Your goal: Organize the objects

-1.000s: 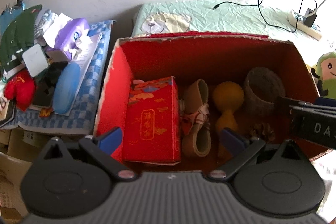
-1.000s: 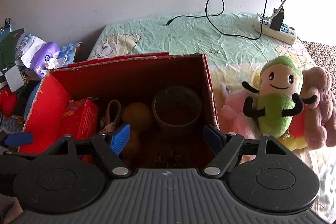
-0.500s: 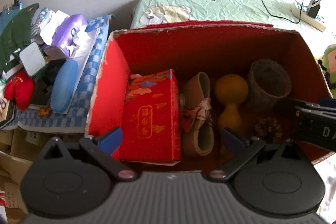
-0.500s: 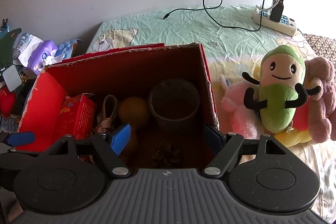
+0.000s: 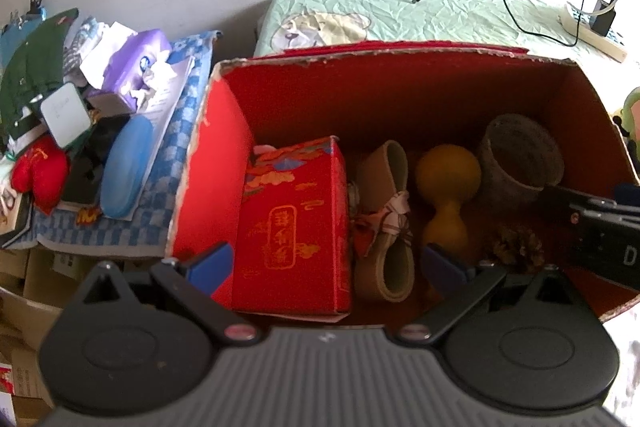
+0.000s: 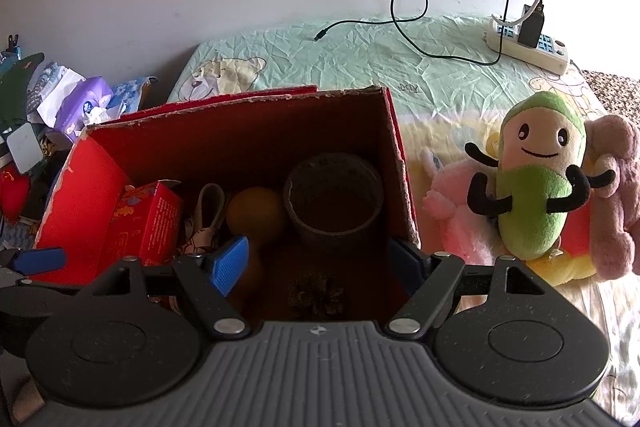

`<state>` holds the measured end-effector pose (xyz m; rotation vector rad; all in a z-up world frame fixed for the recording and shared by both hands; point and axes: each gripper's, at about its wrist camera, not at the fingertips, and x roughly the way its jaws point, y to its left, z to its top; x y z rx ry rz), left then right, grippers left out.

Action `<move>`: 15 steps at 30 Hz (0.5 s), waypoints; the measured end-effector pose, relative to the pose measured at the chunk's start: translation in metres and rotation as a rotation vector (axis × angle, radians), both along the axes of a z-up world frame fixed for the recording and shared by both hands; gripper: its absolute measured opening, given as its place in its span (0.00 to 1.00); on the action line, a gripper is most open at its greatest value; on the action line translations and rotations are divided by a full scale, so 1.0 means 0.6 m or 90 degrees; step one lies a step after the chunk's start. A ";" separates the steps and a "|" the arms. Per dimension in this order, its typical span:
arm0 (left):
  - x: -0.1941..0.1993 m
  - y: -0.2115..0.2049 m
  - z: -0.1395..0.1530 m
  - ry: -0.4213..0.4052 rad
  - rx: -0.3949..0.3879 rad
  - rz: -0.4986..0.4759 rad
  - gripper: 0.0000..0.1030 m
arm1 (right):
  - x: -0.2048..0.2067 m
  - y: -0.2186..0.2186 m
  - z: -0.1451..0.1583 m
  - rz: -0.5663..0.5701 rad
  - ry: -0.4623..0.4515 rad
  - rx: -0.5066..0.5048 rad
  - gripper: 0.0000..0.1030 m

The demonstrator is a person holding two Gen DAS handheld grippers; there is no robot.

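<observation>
Left wrist view: the left gripper is being held over the near edge of the red cardboard box, its blue-padded fingers spread wide and grasping nothing. Inside the box, a red packet is lying against the left wall, a beige baby shoe is lying just beside it, then a yellow gourd, with a grey round pot by the right wall. A pine cone is resting on the box floor near the pot. In the right wrist view, the right gripper is being held over the box's right end, its fingers likewise parted and empty. Right of the box, a green plush toy is sitting on the bed sheet
</observation>
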<state>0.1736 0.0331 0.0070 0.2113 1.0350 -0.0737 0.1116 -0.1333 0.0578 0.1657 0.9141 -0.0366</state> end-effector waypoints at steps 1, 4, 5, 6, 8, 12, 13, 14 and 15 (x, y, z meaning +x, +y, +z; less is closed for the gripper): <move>0.000 0.001 0.000 -0.001 0.000 0.001 0.98 | 0.000 0.000 0.000 0.001 0.000 0.000 0.76; 0.000 0.001 0.000 0.000 -0.003 0.002 0.98 | 0.000 0.000 0.000 0.002 -0.001 -0.003 0.76; -0.001 0.002 0.001 -0.001 -0.004 0.002 0.98 | 0.000 0.001 0.000 0.003 0.000 -0.004 0.76; -0.001 0.002 0.001 -0.001 -0.005 0.002 0.98 | -0.001 0.001 0.000 0.002 0.000 -0.004 0.76; -0.002 0.003 0.002 -0.002 -0.007 0.001 0.98 | 0.000 0.000 0.000 0.001 -0.001 -0.001 0.76; -0.004 0.004 0.004 -0.004 -0.011 0.001 0.98 | -0.001 -0.001 -0.001 0.006 -0.001 0.002 0.76; -0.004 0.005 0.004 -0.004 -0.011 0.002 0.98 | -0.002 -0.002 0.000 0.007 -0.002 0.003 0.77; -0.004 0.005 0.004 -0.003 -0.012 0.002 0.98 | -0.002 -0.003 0.000 0.008 -0.002 0.005 0.77; -0.004 0.005 0.003 -0.003 -0.012 0.003 0.98 | -0.002 -0.003 0.000 0.009 -0.002 0.005 0.77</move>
